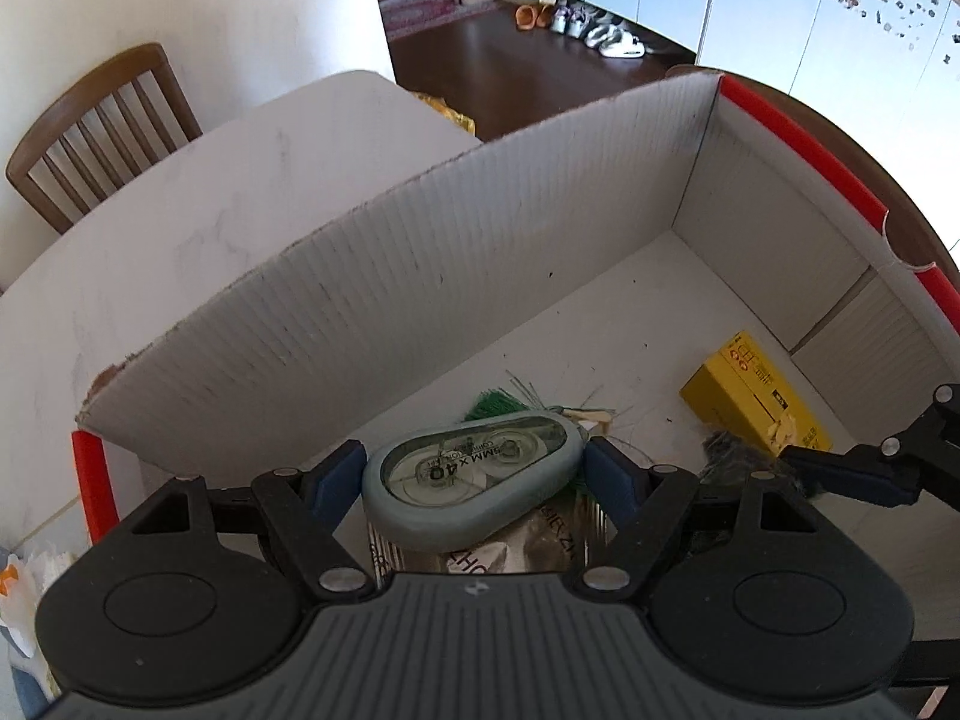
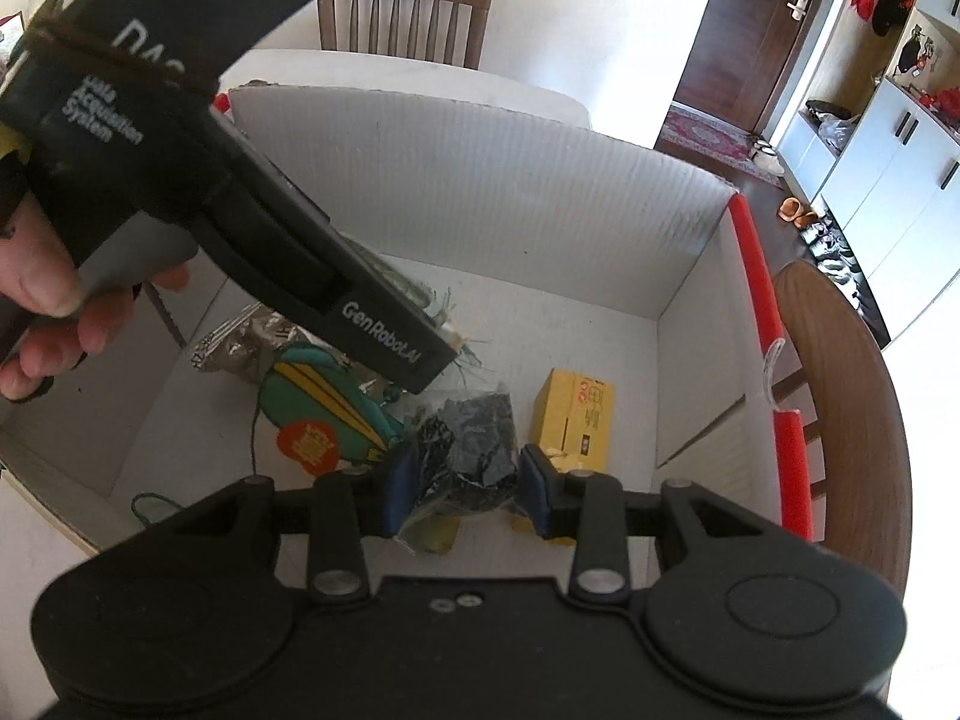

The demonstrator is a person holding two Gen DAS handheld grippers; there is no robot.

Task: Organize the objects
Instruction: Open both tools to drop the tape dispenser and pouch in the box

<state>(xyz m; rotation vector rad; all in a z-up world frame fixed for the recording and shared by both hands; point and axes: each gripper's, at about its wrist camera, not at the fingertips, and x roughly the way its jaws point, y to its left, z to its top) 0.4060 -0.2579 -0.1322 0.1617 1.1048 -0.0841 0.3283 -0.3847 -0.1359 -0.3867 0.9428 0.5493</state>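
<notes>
My left gripper is shut on a grey-blue correction tape dispenser, its blue pads pressing on both ends, low inside a white corrugated cardboard box. In the right wrist view the left gripper's black body slants down into the box, held by a hand. My right gripper is shut on a clear plastic bag of dark material, just above the box floor. On that floor lie a yellow carton, a teal pouch with yellow stripes, a foil packet and a green tassel.
Red foam strips line the box's right rim. The box stands on a white table with a wooden chair behind it. A round wooden edge curves to the right of the box. Shoes and cabinets are far off.
</notes>
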